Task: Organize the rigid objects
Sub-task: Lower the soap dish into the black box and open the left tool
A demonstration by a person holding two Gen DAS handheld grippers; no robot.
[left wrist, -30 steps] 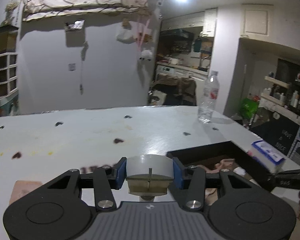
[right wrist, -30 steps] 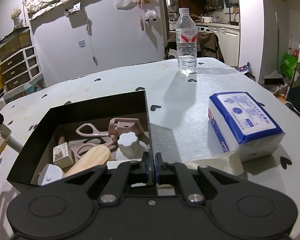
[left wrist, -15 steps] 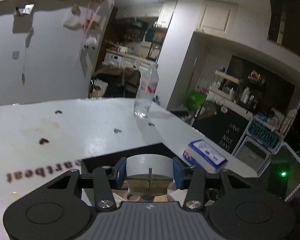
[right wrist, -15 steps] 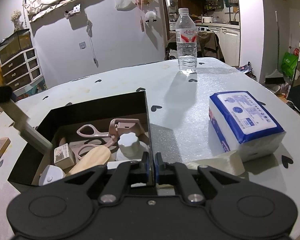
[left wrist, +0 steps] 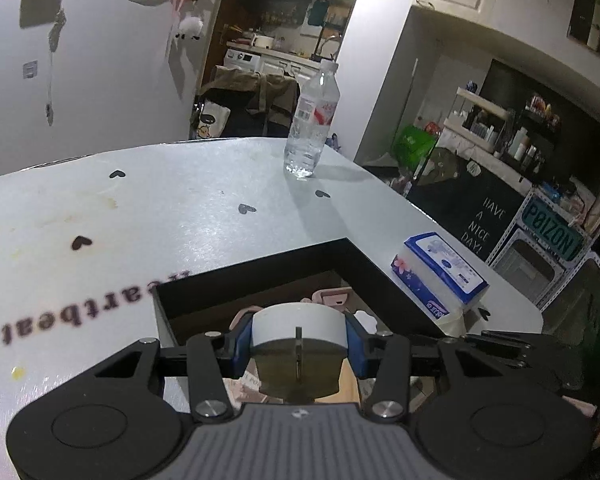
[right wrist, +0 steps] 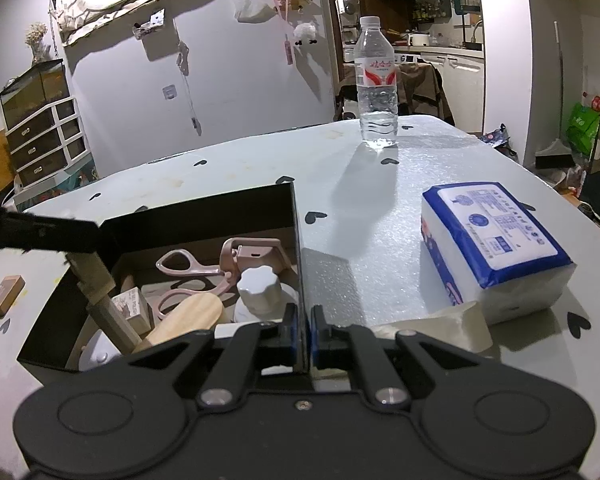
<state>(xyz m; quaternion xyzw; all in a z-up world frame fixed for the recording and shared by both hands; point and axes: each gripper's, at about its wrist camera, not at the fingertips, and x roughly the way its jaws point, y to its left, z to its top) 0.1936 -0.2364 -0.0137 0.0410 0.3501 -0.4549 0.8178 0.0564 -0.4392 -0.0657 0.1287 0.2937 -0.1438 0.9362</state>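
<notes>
Two tongs: your left gripper (left wrist: 299, 342) clamps a smooth white-topped block (left wrist: 299, 320); your right gripper (right wrist: 301, 330) pinches the matte black box (right wrist: 204, 220) wall; only the right view shows pink scissors (right wrist: 188, 276).

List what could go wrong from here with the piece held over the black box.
1. The left gripper holds a long wooden-handled tool slanted into the black box; released, it may rest on the wooden paddle and pink scissors instead of settling.
2. The right gripper clamps the box wall; a push from the tool could twist the box.
</notes>
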